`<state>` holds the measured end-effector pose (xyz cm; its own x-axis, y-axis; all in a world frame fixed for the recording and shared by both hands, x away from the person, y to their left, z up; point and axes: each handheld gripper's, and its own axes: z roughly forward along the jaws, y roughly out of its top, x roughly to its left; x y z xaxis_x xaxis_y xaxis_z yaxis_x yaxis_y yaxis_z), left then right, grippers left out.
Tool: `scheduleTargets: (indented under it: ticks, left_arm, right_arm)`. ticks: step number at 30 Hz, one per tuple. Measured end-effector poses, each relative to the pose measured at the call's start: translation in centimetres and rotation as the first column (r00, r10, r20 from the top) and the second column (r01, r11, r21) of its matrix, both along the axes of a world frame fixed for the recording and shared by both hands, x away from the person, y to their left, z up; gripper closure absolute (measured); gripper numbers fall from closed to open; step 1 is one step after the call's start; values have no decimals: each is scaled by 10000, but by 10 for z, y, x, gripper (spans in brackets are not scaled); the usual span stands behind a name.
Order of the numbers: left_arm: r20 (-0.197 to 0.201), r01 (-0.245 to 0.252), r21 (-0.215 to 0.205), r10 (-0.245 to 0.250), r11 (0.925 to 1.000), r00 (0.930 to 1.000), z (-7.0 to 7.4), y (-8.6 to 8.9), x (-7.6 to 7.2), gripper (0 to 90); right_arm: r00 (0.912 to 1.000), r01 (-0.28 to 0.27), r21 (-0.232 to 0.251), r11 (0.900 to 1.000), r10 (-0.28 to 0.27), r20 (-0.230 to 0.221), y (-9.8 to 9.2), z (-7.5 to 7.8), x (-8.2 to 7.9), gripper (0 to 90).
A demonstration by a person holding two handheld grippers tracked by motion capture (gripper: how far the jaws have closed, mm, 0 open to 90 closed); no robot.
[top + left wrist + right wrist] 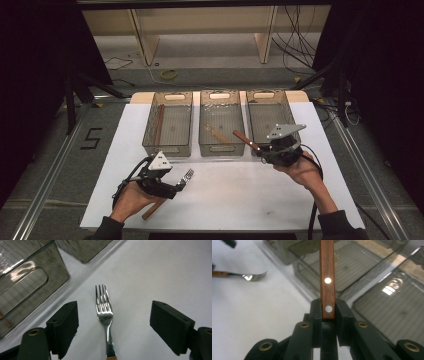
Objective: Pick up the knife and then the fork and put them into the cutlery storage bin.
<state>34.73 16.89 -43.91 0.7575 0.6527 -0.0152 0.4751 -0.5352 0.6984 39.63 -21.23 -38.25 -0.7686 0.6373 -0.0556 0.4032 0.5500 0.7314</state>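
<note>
left gripper view: fork (105, 315) lies lengthwise between open tool (112, 327), tines away.

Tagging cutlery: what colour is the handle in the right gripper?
Reddish-brown wood with two silver rivets: the handle clamped in the right gripper, best in the right gripper view.

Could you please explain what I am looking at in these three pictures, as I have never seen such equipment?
A person at a table holds a two-jawed tool in each hand. The high view looks down from above; the other two come from cameras riding on each tool.

On the white table surface stand three clear plastic bins. The left hand-held gripper has its black jaws wide open on either side of a silver fork with a wooden handle lying on the table, without touching it. The right hand-held gripper is clamped on a utensil's riveted brown wooden handle, held up in front of the bins; its working end is hidden.
</note>
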Motion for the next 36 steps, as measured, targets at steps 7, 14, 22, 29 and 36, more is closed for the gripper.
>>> scheduleTargets:
  ticks: [7, 14, 22, 29, 36]
  left_arm:
    - [-116, -259, 18, 259, 9997, 9996, -2, 9, -1, 221]
    - [-190, -592, 77, 593, 9982, 9981, -5, 19, -2, 219]
    - [-377, -802, 101, 806, 9967, 9960, -8, 25, -5, 217]
    - [-465, -822, 310, 836, 9961, 9954, -7, 27, -4, 210]
    - [-554, -874, 293, 889, 9957, 9945, -7, 29, -5, 210]
  right_arm:
    - [9958, 913, 91, 9958, -913, -17, -10, 9, 31, 783]
    - [9808, 1941, 215, 9808, -1936, -225, -19, 12, 61, 783]
    - [9569, 2883, 70, 9575, -2878, -378, -25, 8, 94, 782]
    - [9386, 3402, -111, 9403, -3402, -567, -26, 4, 117, 782]
    - [9216, 3790, -199, 9252, -3793, -820, -25, 1, 133, 782]
